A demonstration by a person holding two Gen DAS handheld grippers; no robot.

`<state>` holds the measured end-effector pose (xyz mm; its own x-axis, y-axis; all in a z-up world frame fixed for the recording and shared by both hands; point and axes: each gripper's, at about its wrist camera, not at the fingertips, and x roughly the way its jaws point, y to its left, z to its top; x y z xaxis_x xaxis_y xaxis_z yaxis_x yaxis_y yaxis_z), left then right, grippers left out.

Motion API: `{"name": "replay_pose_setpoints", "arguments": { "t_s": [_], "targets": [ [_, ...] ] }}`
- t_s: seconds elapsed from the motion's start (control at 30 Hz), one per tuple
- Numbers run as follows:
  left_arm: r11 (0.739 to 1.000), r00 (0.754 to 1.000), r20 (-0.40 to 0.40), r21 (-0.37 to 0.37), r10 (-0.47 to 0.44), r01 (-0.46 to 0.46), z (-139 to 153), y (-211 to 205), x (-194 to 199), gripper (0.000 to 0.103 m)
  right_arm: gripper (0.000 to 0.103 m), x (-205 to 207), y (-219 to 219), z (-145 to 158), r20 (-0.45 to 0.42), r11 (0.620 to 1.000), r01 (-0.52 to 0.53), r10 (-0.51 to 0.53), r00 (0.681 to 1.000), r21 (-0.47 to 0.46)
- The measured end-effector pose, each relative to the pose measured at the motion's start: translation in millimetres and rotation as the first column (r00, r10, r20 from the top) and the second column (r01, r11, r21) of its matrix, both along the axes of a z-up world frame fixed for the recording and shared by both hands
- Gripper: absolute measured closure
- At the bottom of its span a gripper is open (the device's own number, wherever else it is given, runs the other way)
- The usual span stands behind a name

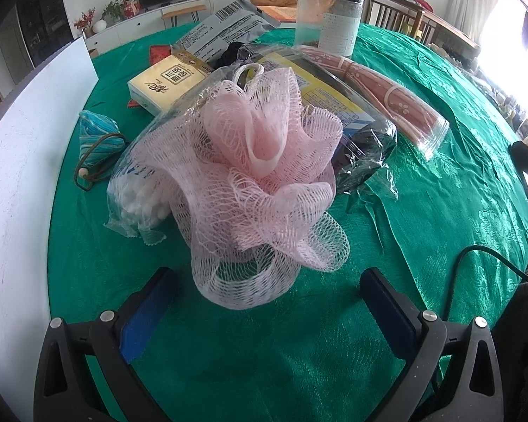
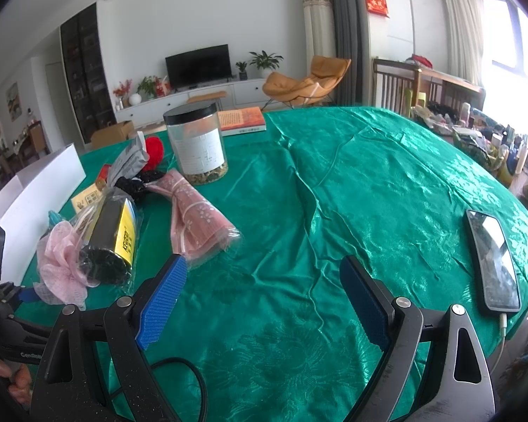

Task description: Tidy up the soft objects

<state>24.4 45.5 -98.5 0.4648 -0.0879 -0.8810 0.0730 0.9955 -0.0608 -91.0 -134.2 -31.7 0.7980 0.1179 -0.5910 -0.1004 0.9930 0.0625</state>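
A pink mesh bath sponge (image 1: 260,183) is seen on the green tablecloth (image 1: 422,218), its white loop (image 1: 248,70) pointed to the far side; no long axis can be made out (it is a rounded puff). The left gripper (image 1: 267,302) is held wide open just near it, nothing gripped. The right gripper (image 2: 260,299) is likewise spread wide and empty. A bag of cotton swabs (image 1: 140,200) is partly hidden behind the sponge.

At the bottom of the frame the right gripper (image 2: 260,299) hangs with its blue-padded fingers (image 2: 162,299) spread wide over the desk's shiny green cloth (image 2: 334,193). A pale pink mesh bath pouf (image 2: 58,263) lies at left beside a clear-wrapped black-and-yellow roll (image 2: 118,235). A black smartphone (image 2: 494,263) rests at right.
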Motion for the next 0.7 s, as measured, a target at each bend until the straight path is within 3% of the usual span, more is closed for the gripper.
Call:
{"name": "replay_pose_setpoints", "arguments": {
  "t_s": [0.43, 0.7],
  "targets": [
    [0.986, 0.996, 0.085, -0.167, 0.015, -0.001, 42, 42, -14, 0.000, 0.013, 1, -13, 0, -0.040, 0.995, 0.038, -0.035, 0.999, 0.090],
    [0.975, 0.991, 0.122, -0.208, -0.057, 0.081, 62, 23, -1, 0.000, 0.013, 2, -9, 2, -0.049, 0.997, 0.030, -0.026, 0.998, 0.076]
  ]
}}
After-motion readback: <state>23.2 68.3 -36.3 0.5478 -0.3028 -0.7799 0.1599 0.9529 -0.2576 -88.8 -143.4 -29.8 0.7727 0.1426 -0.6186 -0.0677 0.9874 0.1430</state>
